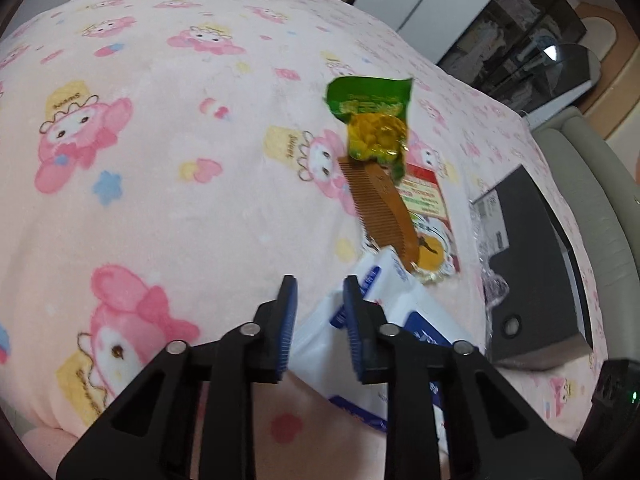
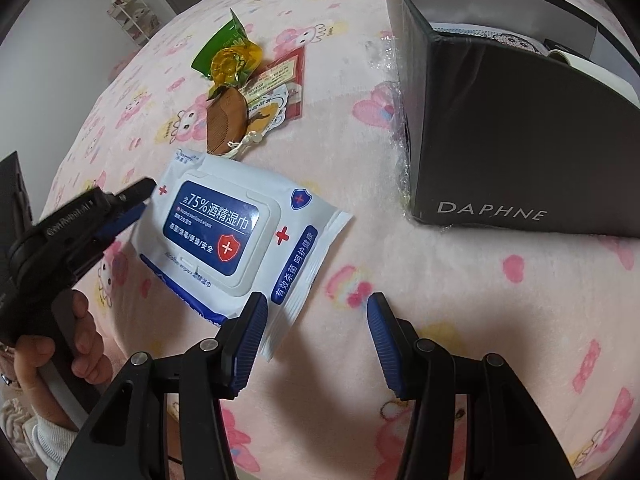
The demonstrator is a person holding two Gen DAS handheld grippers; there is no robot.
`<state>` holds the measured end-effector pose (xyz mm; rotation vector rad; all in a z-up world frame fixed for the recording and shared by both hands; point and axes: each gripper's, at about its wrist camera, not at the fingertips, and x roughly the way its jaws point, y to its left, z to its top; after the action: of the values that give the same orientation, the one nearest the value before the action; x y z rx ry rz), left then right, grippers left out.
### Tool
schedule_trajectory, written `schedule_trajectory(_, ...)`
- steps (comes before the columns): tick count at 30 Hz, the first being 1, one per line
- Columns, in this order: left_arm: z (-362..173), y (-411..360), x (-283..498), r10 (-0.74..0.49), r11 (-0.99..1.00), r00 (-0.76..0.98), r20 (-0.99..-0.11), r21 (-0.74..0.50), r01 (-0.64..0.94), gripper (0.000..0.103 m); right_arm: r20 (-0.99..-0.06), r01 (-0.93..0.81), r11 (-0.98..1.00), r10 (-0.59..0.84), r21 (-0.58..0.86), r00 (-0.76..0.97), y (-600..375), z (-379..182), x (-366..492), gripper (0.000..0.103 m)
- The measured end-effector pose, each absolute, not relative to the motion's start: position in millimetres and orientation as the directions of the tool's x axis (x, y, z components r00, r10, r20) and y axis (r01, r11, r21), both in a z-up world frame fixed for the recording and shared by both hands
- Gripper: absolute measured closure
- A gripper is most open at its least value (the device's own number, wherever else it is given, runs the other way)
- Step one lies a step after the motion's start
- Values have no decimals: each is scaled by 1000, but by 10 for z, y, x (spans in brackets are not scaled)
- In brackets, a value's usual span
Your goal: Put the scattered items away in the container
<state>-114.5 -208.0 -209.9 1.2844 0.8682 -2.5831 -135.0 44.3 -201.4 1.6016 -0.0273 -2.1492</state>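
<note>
A white-and-blue pack of alcohol wipes (image 2: pixel 236 236) lies flat, label up, on the pink cartoon-print blanket (image 2: pixel 460 288). Beyond it a brown comb (image 2: pixel 226 122), a green-and-yellow snack packet (image 2: pixel 228 54) and a red-edged sticker card (image 2: pixel 280 84) lie overlapping in a small cluster. The black "DAPHNE" box (image 2: pixel 520 152) stands open-topped to the right, well apart from them.

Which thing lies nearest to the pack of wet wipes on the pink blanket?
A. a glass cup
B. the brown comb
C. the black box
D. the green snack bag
B: the brown comb ends right at the upper edge of the pack of wet wipes, closer than the other things.
</note>
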Motion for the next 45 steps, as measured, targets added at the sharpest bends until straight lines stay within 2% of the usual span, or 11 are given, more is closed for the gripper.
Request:
schedule_trajectory(2,-2093,-2025,-1102,167,-828,-624,-764,-452,332,83,-903,342,-896,-370,285,-219,446,-2009,-1352,55)
schedule_trajectory(7,-2133,-1830,-968,160,-866,-568,-808,-391,312,83,-904,349,-899,-357,265,-234,483,-1962,-1360,55)
schedule_trajectory(11,-2167,-1695,-806,276,-845,-543,-793,-469,256,82,-904,334,-909,-343,250,-257,556,-1902,-1386,55)
schedule_trajectory(13,-2146,-1635,-722,326,-832,-544,-773,-508,223,79,-903,341,-908,-342,246,-260,581,-1892,-1394,55)
schedule_trajectory(14,-2138,-1620,-695,327,-828,-548,-770,-513,227,70,-902,348,-905,-345,246,-259,583,-1896,-1403,55)
schedule_trajectory(16,-2139,-1645,-702,312,-825,-553,-773,-509,246,67,-899,366,-898,-351,244,-260,580,-1907,-1437,55)
schedule_trajectory(20,-2206,-1772,-783,325,-782,-567,-757,-553,289,67,-896,361,-904,-342,231,-283,587,-1910,-1527,55)
schedule_trajectory(28,-2284,-1790,-883,307,-788,-560,-770,-536,304,66,-865,382,-895,-369,231,-339,395,-1851,-1692,55)
schedule_trajectory(32,-2321,-1838,-906,327,-767,-564,-759,-561,312,62,-884,417,-881,-364,225,-292,245,-1991,-1795,53)
schedule_trajectory(39,-2335,-1853,-944,335,-753,-575,-746,-579,312,62,-881,401,-872,-399,280,-255,284,-2062,-1796,47)
schedule_trajectory(45,-2319,-1838,-941,338,-755,-580,-741,-581,303,62,-883,398,-856,-429,330,-191,347,-2082,-1612,47)
